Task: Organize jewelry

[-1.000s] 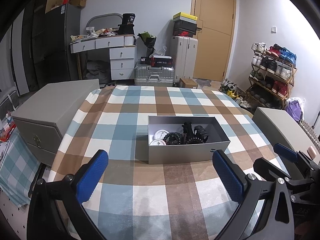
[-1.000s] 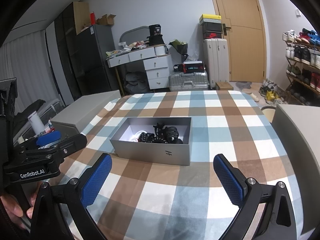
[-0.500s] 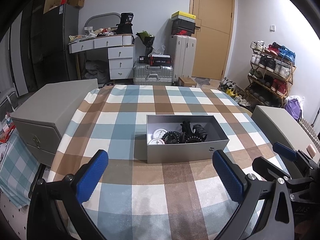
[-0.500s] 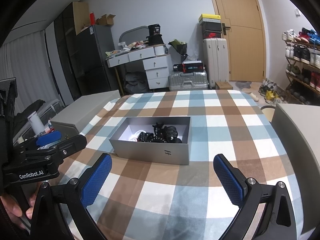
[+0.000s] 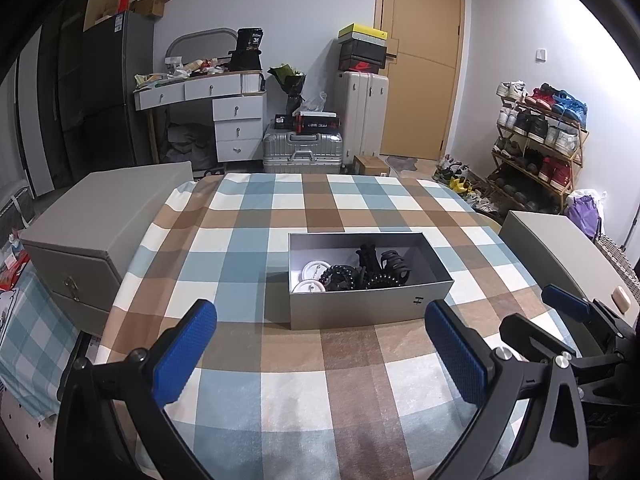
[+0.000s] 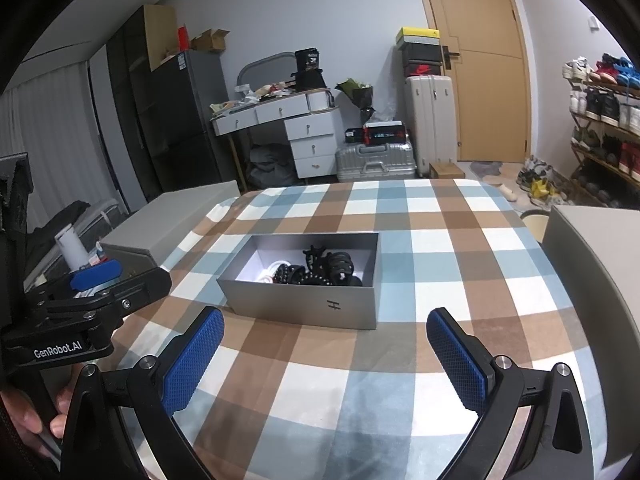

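Both fingers [image 5: 456, 356] [image 6: 192, 358] wide apart, empty.

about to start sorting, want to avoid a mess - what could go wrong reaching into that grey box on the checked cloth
1. The black hair claws and black bead bracelets lie tangled together in the open grey cardboard box; pulling one could drag the others out.
2. The box looks light on the checked tablecloth; with the left gripper and right gripper both open and off it, a snag may slide or tip it.
3. The white round discs lie partly under the bracelets and could be flicked.
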{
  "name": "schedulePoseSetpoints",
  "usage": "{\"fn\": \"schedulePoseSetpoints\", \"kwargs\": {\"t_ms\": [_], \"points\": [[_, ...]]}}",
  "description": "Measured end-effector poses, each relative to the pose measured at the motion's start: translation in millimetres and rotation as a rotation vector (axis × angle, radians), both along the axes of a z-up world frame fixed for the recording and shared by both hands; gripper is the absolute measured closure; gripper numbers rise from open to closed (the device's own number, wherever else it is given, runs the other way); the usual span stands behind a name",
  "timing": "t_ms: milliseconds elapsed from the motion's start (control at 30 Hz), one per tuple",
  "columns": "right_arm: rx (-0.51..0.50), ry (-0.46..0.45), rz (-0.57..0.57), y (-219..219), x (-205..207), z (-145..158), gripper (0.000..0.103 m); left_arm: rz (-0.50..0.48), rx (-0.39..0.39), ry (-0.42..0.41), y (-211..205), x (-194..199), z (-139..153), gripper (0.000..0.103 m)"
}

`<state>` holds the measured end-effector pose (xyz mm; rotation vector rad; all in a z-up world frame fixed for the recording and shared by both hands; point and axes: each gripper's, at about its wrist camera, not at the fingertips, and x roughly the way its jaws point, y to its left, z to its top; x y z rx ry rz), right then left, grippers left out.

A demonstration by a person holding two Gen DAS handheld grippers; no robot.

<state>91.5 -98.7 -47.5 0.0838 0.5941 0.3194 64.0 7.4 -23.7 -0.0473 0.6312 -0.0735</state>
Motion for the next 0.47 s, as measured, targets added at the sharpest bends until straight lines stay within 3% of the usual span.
{"fn": "schedulePoseSetpoints", "kwargs": {"t_ms": [467], "points": [[0.002,0.002,-0.003,-1.7,-0.3,-1.5,0.000,0.002,0.002,-0.018,-0.8,-0.6,3.6,0.001]]}}
